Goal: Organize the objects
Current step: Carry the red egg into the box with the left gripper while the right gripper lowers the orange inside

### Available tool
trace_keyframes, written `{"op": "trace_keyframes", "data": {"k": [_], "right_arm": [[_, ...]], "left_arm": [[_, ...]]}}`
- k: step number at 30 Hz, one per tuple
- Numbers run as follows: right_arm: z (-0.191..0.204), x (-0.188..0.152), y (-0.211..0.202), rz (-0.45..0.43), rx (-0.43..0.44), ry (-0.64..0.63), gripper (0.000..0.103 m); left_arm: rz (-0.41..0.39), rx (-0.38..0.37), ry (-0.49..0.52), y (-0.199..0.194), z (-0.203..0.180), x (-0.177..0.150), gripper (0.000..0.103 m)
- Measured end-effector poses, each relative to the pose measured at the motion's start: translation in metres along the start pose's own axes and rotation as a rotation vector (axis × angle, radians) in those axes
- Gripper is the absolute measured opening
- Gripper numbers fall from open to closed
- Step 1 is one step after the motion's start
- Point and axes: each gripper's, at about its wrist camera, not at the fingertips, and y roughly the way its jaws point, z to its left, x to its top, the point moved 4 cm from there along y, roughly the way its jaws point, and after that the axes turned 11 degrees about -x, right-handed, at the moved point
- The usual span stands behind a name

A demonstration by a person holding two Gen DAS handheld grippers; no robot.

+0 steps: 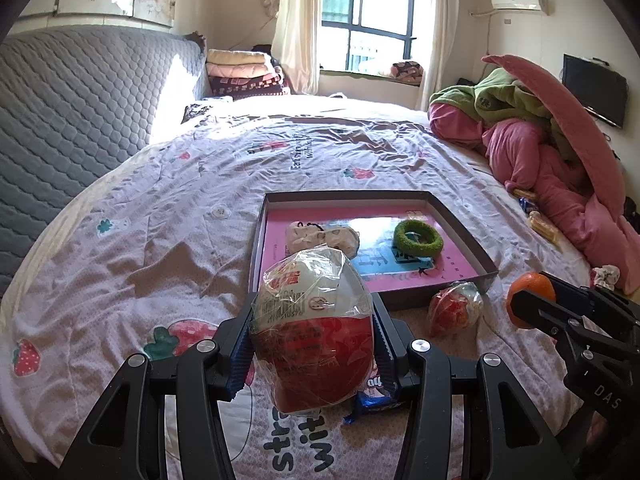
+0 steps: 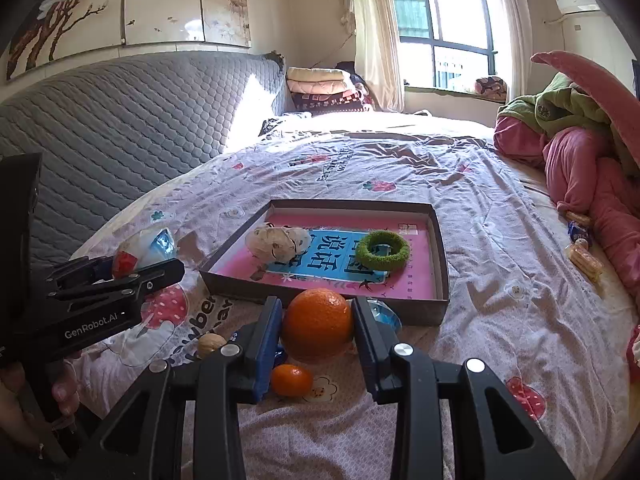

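My left gripper (image 1: 312, 336) is shut on a big red-and-white egg toy (image 1: 312, 328) in clear wrap, held above the bedspread. The same egg toy (image 2: 136, 254) shows at the left of the right wrist view, in the left gripper (image 2: 120, 276). My right gripper (image 2: 316, 328) is shut on a large orange (image 2: 318, 322), seen also as the orange (image 1: 530, 292) at the right of the left wrist view. Ahead of both lies a shallow cardboard box (image 2: 332, 304) with a pink floor; it holds a green fuzzy ring (image 2: 382, 250) and a pale plush toy (image 2: 276, 242).
On the bedspread lie a small tangerine (image 2: 291, 380), a walnut (image 2: 211, 345), a second wrapped egg toy (image 1: 454, 312) and a blue snack wrapper (image 1: 376, 400). Packaged biscuits (image 2: 584, 258) lie by the pink bedding (image 2: 580, 168) at right. A grey quilted headboard (image 2: 120, 128) stands left.
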Motion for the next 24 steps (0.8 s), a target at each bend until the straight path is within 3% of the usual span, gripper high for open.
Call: {"op": "trace_keyframes", "data": {"k": [24], "right_arm": [[-0.005, 0.025, 0.018, -0.02, -0.007, 0.005, 0.036]], "left_arm": [[-0.015, -0.009, -0.014, 0.021, 0.002, 0.015, 0.053]]}}
